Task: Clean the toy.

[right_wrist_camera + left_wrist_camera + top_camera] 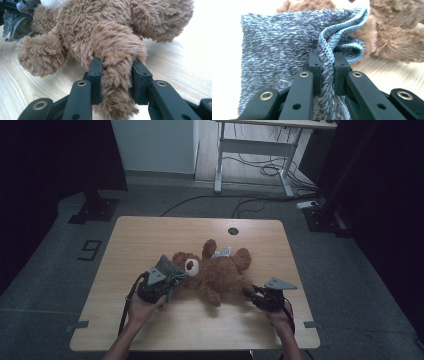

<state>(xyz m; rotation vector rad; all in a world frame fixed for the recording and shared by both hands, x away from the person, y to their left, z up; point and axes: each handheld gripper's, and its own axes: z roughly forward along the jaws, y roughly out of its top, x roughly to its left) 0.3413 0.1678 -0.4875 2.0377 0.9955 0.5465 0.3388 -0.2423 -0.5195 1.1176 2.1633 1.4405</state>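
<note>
**Grey knit pinched and brought to the bear's head, not yet on**

Brown, shaggy plush teddy bear [215, 270] lying on its back across the middle of the pale wooden surface [130, 240], head toward the left, limbs splayed, a small white tag at its chest. Held from both ends at once.

Left gripper [325, 72]: pressed together on a fold of the grey-blue flecked knit garment [279, 52], ribbed hem bunched between the jaws and curling above them. Seen from the high view, left gripper [167, 287] and garment [167, 266] just beside the bear's head, touching or nearly touching an ear; hard to tell which at this size. Looks like a small hat or pouch meant to go over the head, though its exact form cannot be made out.

Right gripper [116, 82]: clamped on one furry leg of the bear, fur squeezed between the jaws and spilling below them. In the high view, right gripper [255, 296] at the bear's lower end, near the front right of the surface.

Judged progress: early to middle. Done so far: garment picked up and carried to the head, bear steadied by a leg. Left to do: opening the hem, working it over the ears and down onto the head, then letting go of both. With a single pinch on the bunched hem, opening likely the harder part.
</note>
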